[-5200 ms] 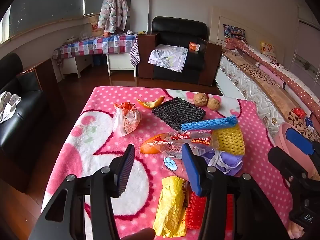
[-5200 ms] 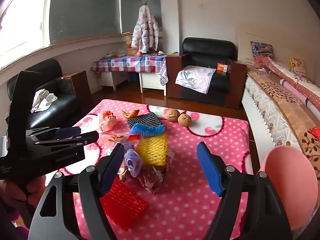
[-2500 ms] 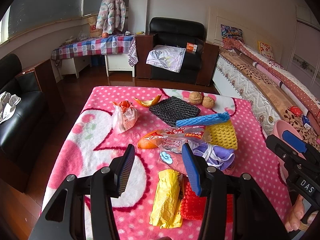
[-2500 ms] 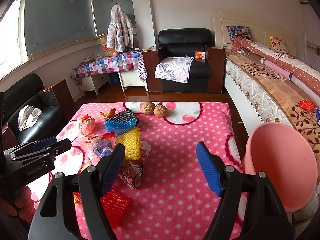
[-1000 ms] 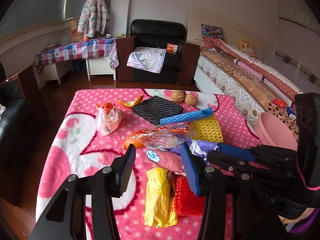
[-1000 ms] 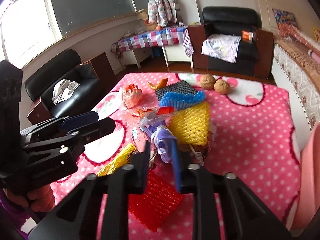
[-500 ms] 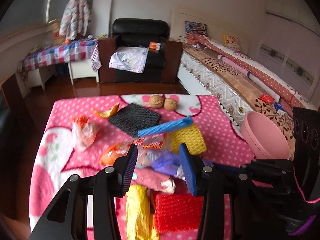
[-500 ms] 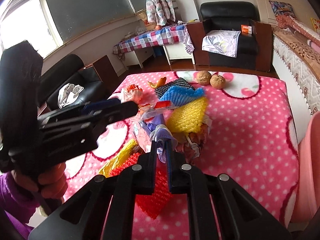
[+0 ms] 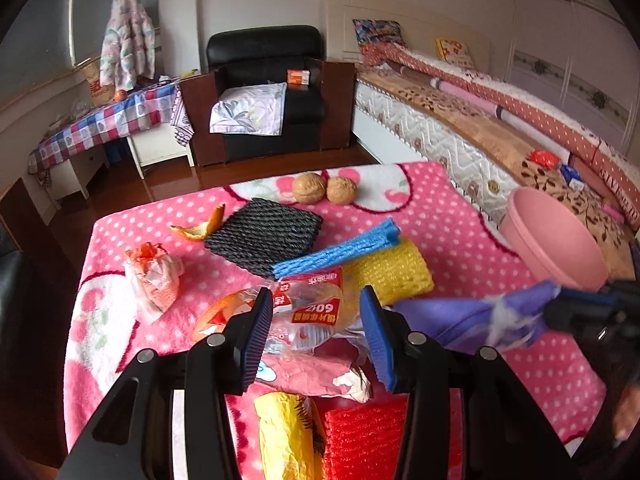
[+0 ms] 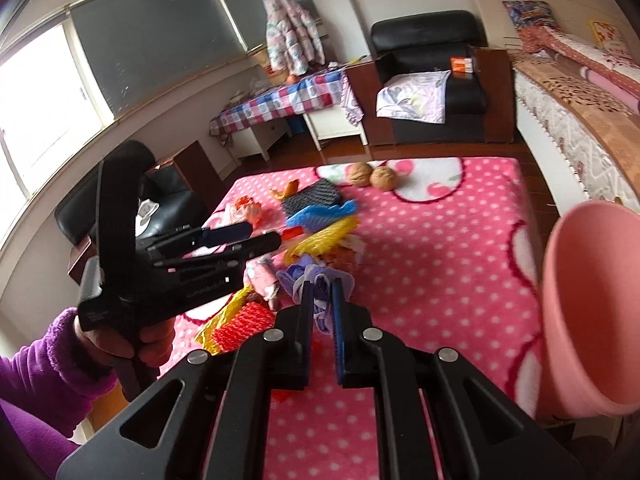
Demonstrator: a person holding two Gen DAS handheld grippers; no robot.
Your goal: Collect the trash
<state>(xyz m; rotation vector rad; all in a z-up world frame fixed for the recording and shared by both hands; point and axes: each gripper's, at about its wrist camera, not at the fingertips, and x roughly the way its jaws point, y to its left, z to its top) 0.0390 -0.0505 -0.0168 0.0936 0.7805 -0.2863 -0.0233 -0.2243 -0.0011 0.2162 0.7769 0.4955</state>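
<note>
- Our right gripper point(image 10: 320, 308) has its fingers clamped together on the purple bag point(image 10: 316, 280), pinching its gathered end; the bag hangs just ahead of the fingertips, above the worktop point(image 10: 440, 248).
- In the left wrist view the same purple bag point(image 9: 472, 316) stretches as a long strip, its long axis running from the litter pile out toward the right fingers.
- The relation that matters, we judge: the pink bin point(image 10: 592, 312) stands to the right of the right fingers and close by, its open mouth tilted toward them. The right hand is clearly the nearer one to it, so the carry should go sideways to the right.
- Our left gripper point(image 9: 316, 328) has its fingers apart and easing wider, nothing pressed between the pads; the clear snack wrapper point(image 9: 308, 312) lies on the worktop directly ahead of and between the fingertips.
- The yellow foam net point(image 9: 388, 276) lies just beyond the left gripper's right finger, and the red foam net point(image 9: 360, 440) below it.
</note>
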